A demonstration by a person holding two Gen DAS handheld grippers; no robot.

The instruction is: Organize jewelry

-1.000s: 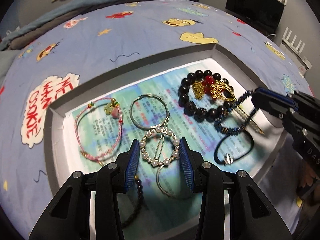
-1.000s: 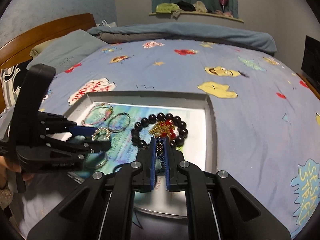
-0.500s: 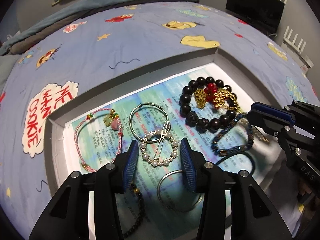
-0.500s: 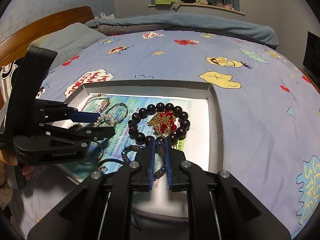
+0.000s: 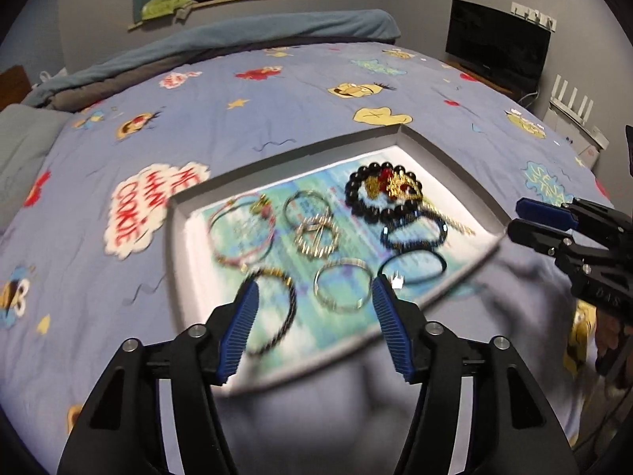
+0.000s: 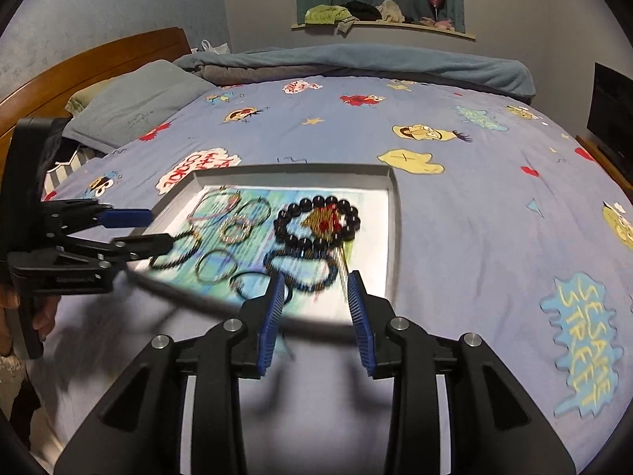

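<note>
Both your grippers, left gripper (image 5: 312,297) and right gripper (image 6: 314,291), are opening with nothing between the fingers. The jewelry lies spread in the tray (image 5: 178,213) on the bed. That black bead bracelet (image 5: 381,198) looks light, slippery; pinch across its strand.

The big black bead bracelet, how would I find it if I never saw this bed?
Find the grey tray on the cartoon bedspread. The black bead bracelet lies toward its far right corner. Only it has fat round black beads, ringing a gold and red tangle.
</note>
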